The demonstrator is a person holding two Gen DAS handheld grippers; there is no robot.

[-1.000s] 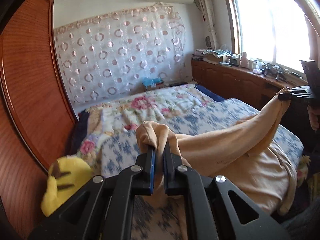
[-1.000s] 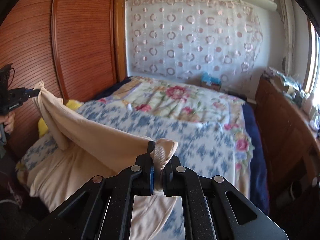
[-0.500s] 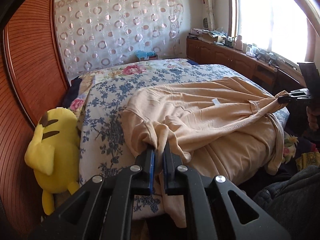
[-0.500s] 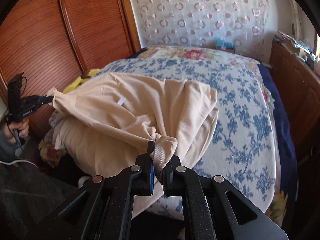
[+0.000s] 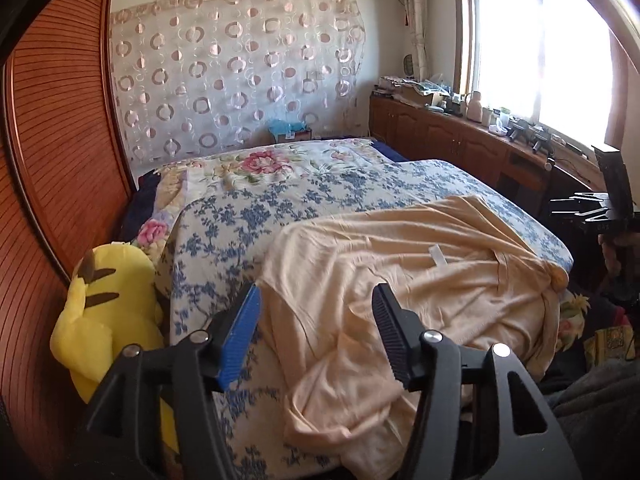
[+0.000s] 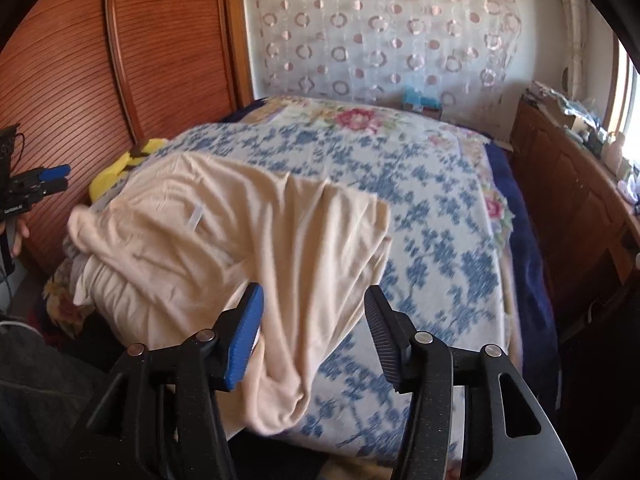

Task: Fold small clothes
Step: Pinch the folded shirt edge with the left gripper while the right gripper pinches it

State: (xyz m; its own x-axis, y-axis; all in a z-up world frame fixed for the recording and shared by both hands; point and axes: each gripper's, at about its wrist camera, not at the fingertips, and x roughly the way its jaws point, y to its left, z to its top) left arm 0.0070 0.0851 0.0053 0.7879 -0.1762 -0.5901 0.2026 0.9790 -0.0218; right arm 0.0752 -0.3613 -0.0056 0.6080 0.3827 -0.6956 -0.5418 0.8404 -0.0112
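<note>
1. Left gripper (image 5: 316, 330): jaws opening, roughly half spread, nothing pinched. The peach garment (image 5: 400, 280) lies just ahead of and below its fingertips, cloth visible between the jaws but untouched by the pads.
2. Right gripper (image 6: 314, 330): jaws likewise opening to about half spread, holding nothing. A hanging fold of the same garment sits directly ahead and below, between the jaws yet free of them.
3. Garment position: spread over the near end of the bed (image 5: 248, 216), its lower edge drooping over the side towards both grippers. Judged purpose: laying it flat gives a surface for the first fold.
4. Yellow plush toy (image 5: 108, 304): left of the left gripper, wedged between the bed and the wooden panel (image 5: 52, 160); not part of the task.
5. Change from the earlier frames: a second ago both grippers were clamped on garment corners, stretching the cloth raised above the bed; half a second ago it was draped on the bed but still pinched. Now both corners are released and the cloth rests by its own weight.
6. Judged stage: spreading complete; folding not yet begun.
</note>
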